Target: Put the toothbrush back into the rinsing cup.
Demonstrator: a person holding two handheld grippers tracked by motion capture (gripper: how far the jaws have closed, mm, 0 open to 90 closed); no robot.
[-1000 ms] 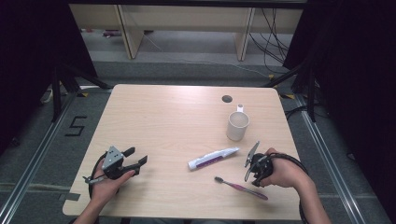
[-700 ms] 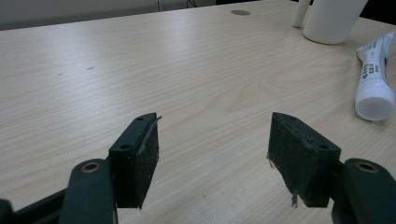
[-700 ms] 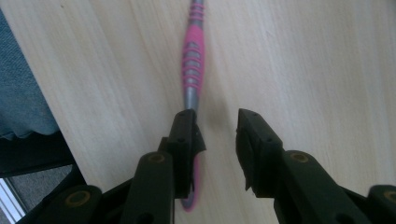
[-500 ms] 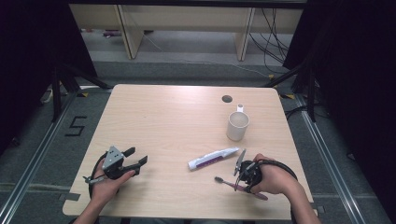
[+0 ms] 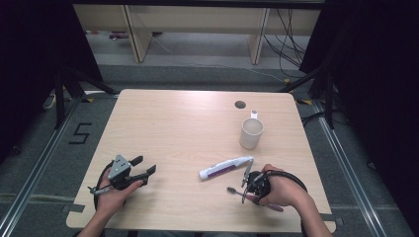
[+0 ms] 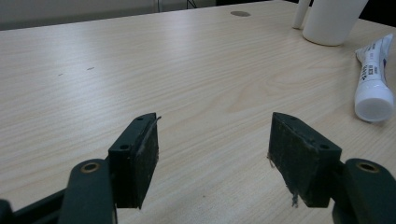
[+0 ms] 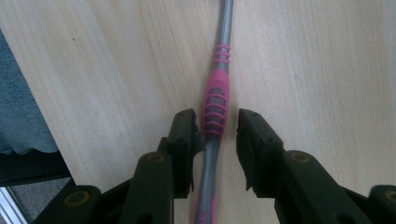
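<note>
Now down over the pink toothbrush (image 7: 215, 105), right gripper (image 7: 215, 140) jaws open either side, nothing held; ready to pinch.

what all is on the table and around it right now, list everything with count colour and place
toothbrush: 1, pink and grey, flat on the table near the front right edge, between the right gripper's jaws, a gap showing on each side
toothpaste tube: 1, white with purple print and a white cap, lying just behind the toothbrush
mug: 1, white, upright, right half of the table behind the tube
table: 1, light wood, with a round hole near the far edge
shelving: pale wood, on the floor beyond the table
left gripper: 1, black, jaws wide apart with nothing between, front left of the table
right gripper: 1, black, jaws down over the toothbrush handle, not yet pressing
hands: 2, one on each gripper
</note>
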